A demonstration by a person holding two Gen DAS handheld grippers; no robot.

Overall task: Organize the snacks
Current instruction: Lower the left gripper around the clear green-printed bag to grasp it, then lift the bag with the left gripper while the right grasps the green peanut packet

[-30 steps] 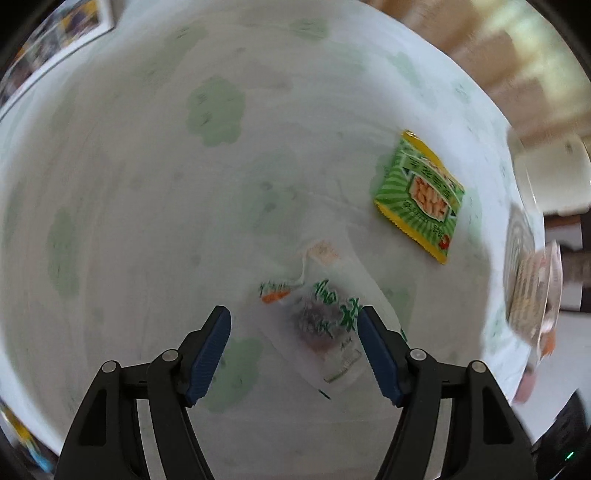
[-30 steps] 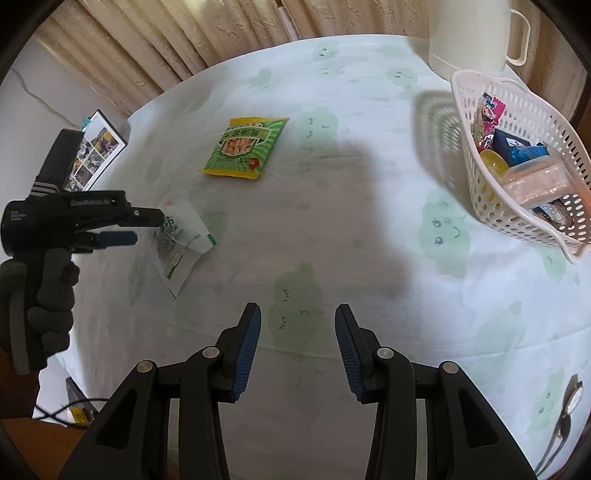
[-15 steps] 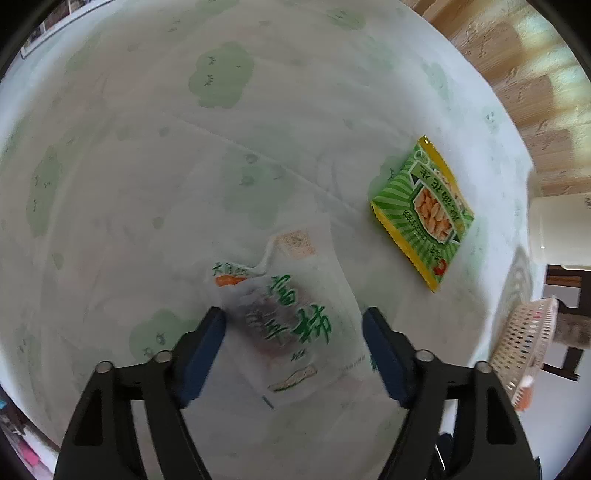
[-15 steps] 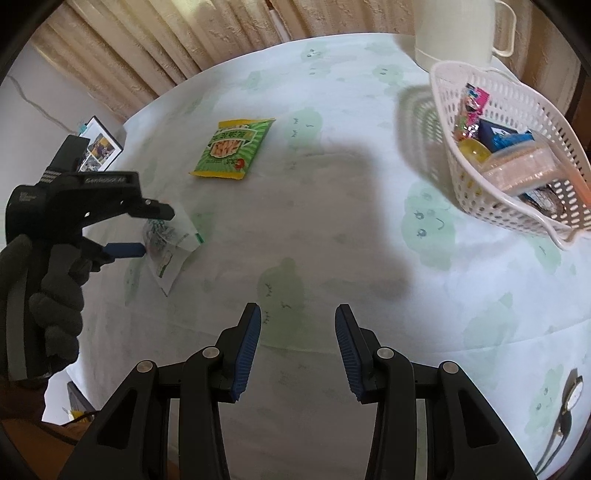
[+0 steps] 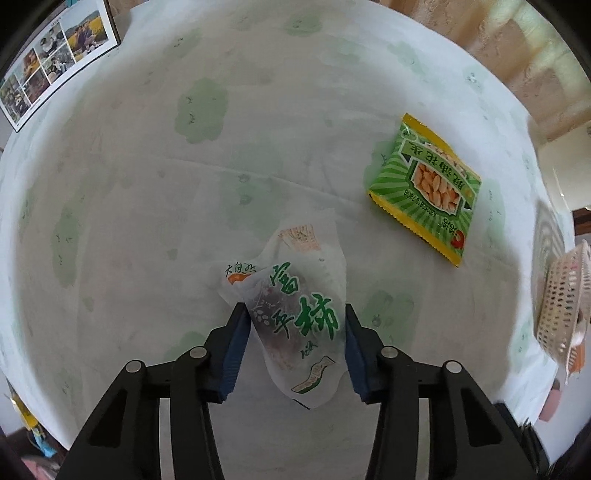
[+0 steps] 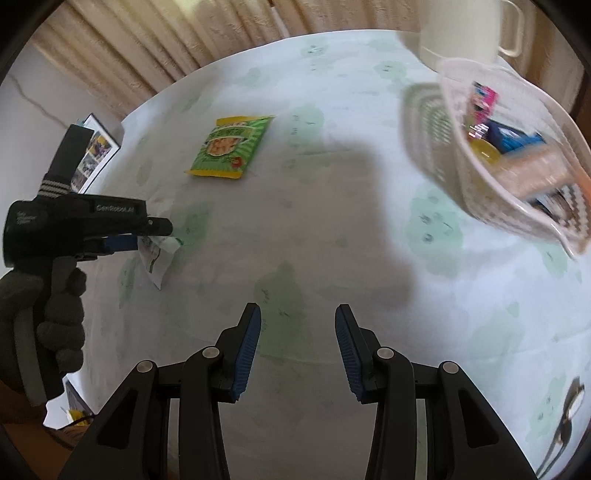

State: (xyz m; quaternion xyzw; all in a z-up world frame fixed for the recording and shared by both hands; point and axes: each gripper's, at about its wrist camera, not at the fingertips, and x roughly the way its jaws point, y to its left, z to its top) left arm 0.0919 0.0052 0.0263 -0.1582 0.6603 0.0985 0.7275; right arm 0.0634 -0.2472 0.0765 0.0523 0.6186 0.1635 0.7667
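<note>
Item 1: white snack packet, translucent, green characters printed on it, dark contents showing through. It sits between the 2 blue pads of the left gripper. The left pad touches the packet's left edge and the right pad meets its right edge; the jaws are closing on it, and the wrapper looks bunched and raised between them. The upper end of the packet, with an orange-printed corner, extends beyond the fingertips onto the tablecloth; the lower end reaches back toward the gripper body. In the right wrist view the same packet pokes out past the left gripper, which a gloved hand holds near the table's left edge.

Item 2: green peanut packet, yellow trim, lying flat on the cloth, well apart from the white packet, up and to the right of it.

Item 3: white plastic basket, blurred, at the right side of the table, holding several snacks, among them a pink one and a blue one.

Item 4: right gripper, jaws partly spread, nothing between the pads, only cloth beneath.

Item 5: cream jug behind the basket; photo sheet at the table's far left corner.
</note>
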